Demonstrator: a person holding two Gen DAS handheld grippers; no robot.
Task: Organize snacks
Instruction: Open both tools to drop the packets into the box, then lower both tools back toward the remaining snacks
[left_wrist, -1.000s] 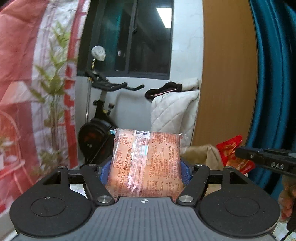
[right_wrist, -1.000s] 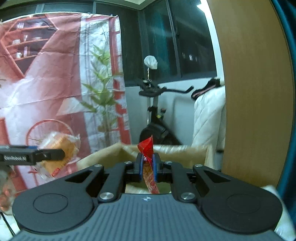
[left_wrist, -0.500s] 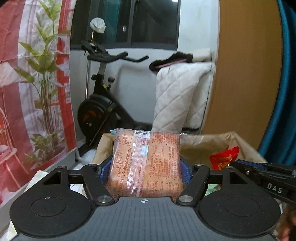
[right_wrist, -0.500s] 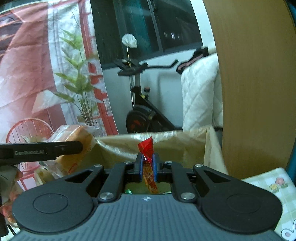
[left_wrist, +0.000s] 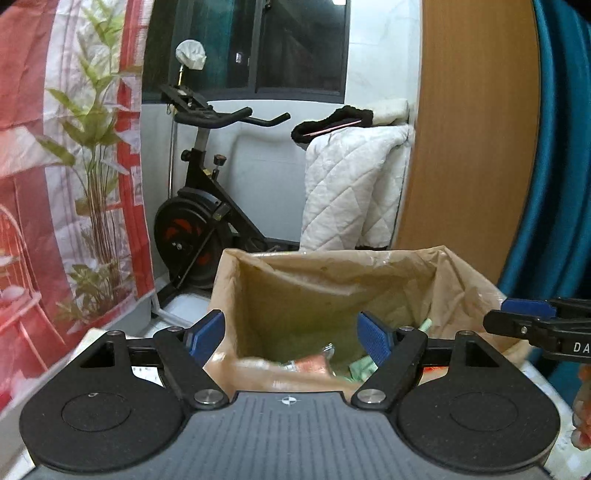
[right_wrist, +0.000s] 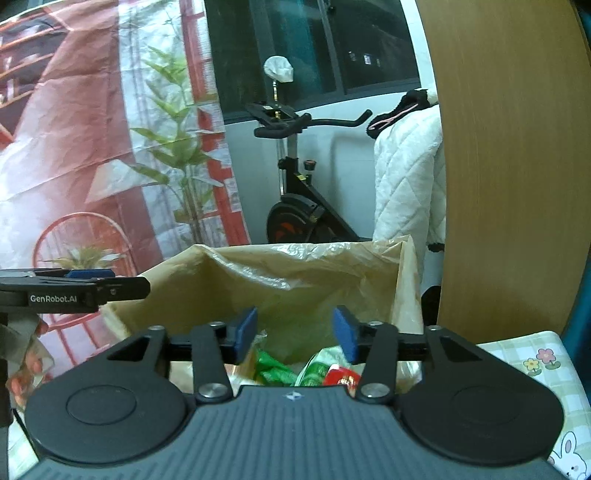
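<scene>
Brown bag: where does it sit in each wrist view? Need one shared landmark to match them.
Left wrist: brown bag fills the lower centre, mouth open just beyond the opening left claw, nothing between its pads.
Right wrist: bag lower centre, snack packets visible inside, behind the opening, empty right claw.
Shared landmark: exercise bike behind the bag.

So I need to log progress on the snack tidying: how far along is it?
Done: several snack packets lie in the lined box. In hand: nothing. The left gripper and right gripper hang over the box, both sets of jaws opening with nothing pressed between them. Left: cannot tell, since no loose snacks show outside the box in either view.
</scene>
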